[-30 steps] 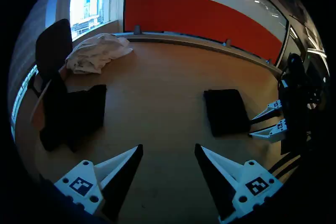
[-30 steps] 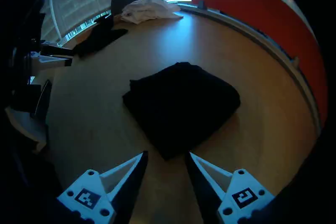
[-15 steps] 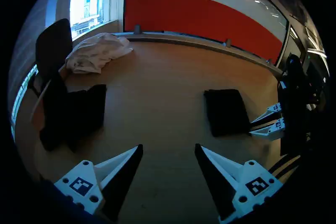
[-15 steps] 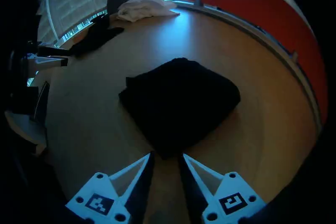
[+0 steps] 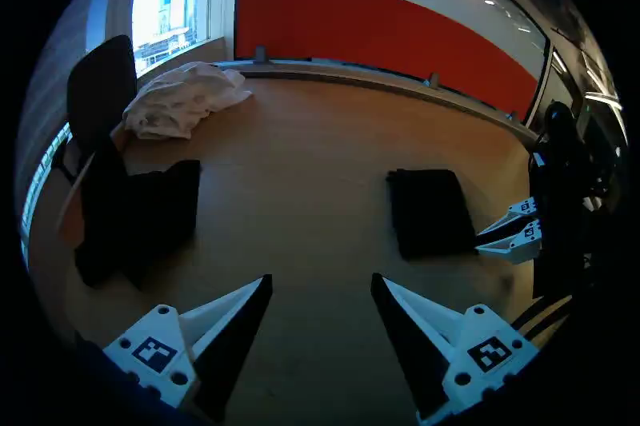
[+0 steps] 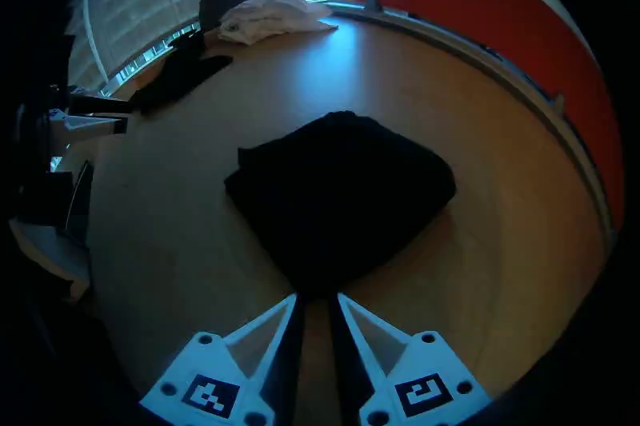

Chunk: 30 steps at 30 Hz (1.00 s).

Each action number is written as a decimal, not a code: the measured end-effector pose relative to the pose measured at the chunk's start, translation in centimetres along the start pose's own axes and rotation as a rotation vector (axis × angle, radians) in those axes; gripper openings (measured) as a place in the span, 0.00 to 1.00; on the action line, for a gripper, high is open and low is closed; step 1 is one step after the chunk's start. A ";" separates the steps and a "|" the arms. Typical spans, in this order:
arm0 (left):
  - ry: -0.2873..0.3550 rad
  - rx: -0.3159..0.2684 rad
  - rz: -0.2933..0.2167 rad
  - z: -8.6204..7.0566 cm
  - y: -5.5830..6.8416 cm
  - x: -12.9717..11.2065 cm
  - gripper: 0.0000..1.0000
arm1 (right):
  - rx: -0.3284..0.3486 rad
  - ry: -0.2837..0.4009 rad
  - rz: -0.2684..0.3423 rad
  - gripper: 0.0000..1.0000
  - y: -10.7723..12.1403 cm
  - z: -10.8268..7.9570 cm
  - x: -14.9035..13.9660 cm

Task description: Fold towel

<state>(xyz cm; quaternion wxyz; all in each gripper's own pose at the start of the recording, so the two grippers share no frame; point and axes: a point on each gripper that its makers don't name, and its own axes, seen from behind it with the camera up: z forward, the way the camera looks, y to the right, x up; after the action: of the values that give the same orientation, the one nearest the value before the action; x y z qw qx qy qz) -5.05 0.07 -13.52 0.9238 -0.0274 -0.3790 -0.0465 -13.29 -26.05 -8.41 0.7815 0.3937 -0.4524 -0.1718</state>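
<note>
A folded black towel [image 6: 344,186] lies on the wooden table [image 6: 496,226]; the left gripper view has this towel [image 5: 428,210] at the right. My right gripper [image 6: 318,296] stands at the towel's near corner, fingers drawn to a narrow gap with the corner pinched between the tips. From the left gripper view, the right gripper [image 5: 512,236] sits at the towel's right edge, held by a person in dark clothing. My left gripper [image 5: 321,278] hovers open over bare table, well left of the towel, holding nothing.
A crumpled white cloth [image 5: 184,98] lies at the table's far left corner, with a dark chair [image 5: 100,90] beside it. Another black cloth [image 5: 148,214] hangs over the left edge. A red partition [image 5: 384,30] runs along the far side.
The right gripper's fingers have closed step by step onto the towel's near corner. The left gripper has stayed still and open.
</note>
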 end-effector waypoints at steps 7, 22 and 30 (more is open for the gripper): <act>0.002 -0.002 0.000 0.0 0.1 0.1 0.91 | -0.021 0.012 0.023 0.10 0.2 -0.1 0.3; 0.006 -0.009 0.001 0.0 0.2 0.3 0.91 | -0.036 0.055 0.008 0.10 0.7 -1.4 1.7; 0.014 -0.014 0.003 -0.1 0.2 0.6 0.91 | -0.049 0.131 -0.029 0.09 1.3 -3.7 5.4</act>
<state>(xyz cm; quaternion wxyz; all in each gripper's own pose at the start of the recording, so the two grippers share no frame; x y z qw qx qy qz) -4.55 0.26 -13.20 0.9264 -0.0340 -0.3719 -0.0480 -7.44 -26.95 -5.32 0.8162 0.3913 -0.3904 -0.1679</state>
